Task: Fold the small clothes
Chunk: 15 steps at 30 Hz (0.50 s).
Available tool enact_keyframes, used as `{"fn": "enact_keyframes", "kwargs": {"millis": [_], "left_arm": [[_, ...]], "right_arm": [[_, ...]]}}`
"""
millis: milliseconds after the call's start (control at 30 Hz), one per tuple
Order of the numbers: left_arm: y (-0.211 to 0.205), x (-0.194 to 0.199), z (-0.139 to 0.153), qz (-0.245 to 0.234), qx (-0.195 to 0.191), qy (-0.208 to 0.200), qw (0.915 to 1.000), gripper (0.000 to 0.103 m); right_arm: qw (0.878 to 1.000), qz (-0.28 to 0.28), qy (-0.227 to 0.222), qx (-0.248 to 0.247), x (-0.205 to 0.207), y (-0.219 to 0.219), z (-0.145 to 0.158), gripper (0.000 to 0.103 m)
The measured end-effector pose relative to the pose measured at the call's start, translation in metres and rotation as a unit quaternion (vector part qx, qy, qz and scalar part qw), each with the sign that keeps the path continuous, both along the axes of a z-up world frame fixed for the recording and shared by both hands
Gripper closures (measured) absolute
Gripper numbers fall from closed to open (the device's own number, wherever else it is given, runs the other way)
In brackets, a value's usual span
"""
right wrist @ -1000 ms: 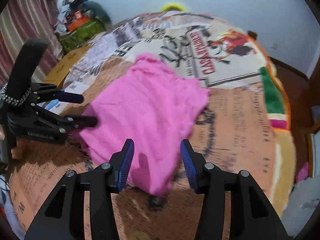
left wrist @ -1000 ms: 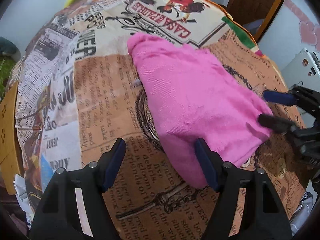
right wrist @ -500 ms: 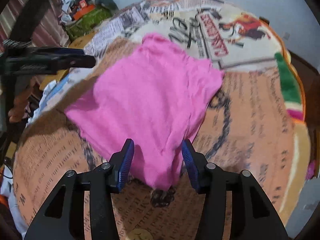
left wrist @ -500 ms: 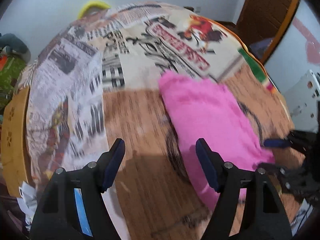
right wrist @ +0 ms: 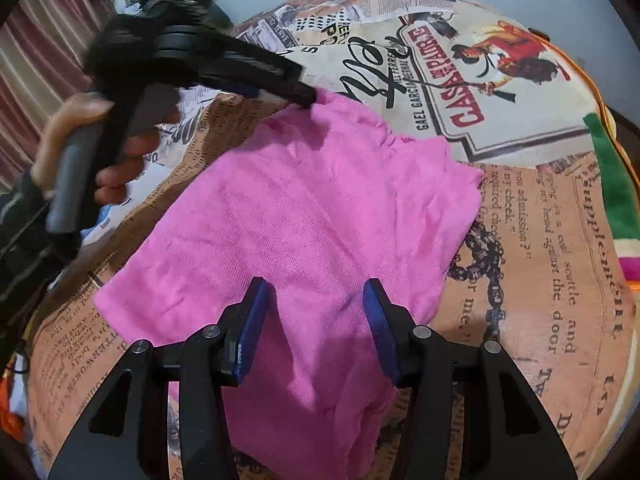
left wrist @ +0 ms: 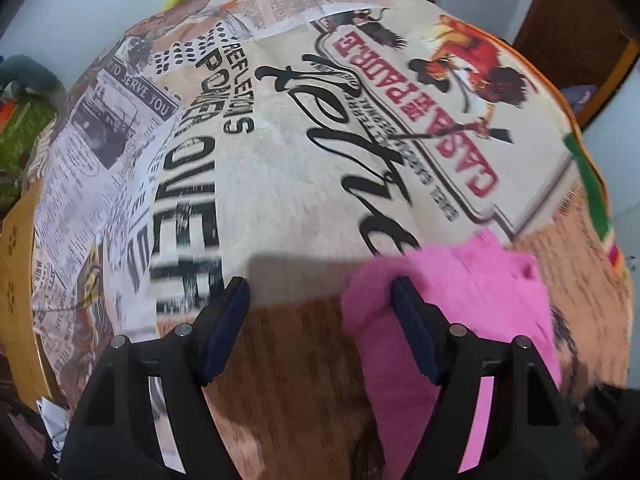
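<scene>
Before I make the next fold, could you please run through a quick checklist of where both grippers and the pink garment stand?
1. Left gripper open: ok.
2. Left gripper at the pink garment's far corner: ok, though actual contact cannot be told.
3. Right gripper open, garment's near part between its fingers: ok.
4. Garment lying flat on the printed cloth: not ok, near edge bunched.
5. Layers aligned underneath: cannot tell.

Left wrist view: near end of the pink knit garment [left wrist: 460, 300] hidden behind the gripper body, motion-blurred. Right wrist view: black left gripper [right wrist: 310, 98] blurred; fingertips overlap, grip on the garment's far corner indeterminate. Garment's lower edge hidden by right gripper [right wrist: 316, 330] frame.
</scene>
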<state>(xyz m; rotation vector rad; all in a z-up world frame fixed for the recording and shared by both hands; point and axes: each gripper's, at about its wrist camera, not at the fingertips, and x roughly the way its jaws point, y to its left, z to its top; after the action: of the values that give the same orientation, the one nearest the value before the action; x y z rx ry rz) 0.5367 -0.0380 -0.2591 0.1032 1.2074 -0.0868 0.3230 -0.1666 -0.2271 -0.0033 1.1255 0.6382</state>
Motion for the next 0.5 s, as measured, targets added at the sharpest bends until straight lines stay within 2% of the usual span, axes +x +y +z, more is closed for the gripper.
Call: {"fn": "enact_keyframes", "kwargs": {"millis": [167, 300, 500], "left_arm": [[-0.002, 0.012, 0.008, 0.009, 0.025, -0.026, 0.9993, 0.03], [0.011, 0.0, 0.028, 0.019, -0.017, -0.023, 0.9994, 0.03], [0.017, -0.05, 0.059, -0.001, -0.037, -0.028, 0.9989, 0.03]], "right_arm": [[1.0, 0.007, 0.001, -0.002, -0.007, -0.006, -0.001, 0.056], [1.0, 0.014, 0.003, -0.008, -0.017, -0.012, 0.001, 0.056], [1.0, 0.015, 0.003, -0.014, -0.029, -0.023, 0.011, 0.056]]}}
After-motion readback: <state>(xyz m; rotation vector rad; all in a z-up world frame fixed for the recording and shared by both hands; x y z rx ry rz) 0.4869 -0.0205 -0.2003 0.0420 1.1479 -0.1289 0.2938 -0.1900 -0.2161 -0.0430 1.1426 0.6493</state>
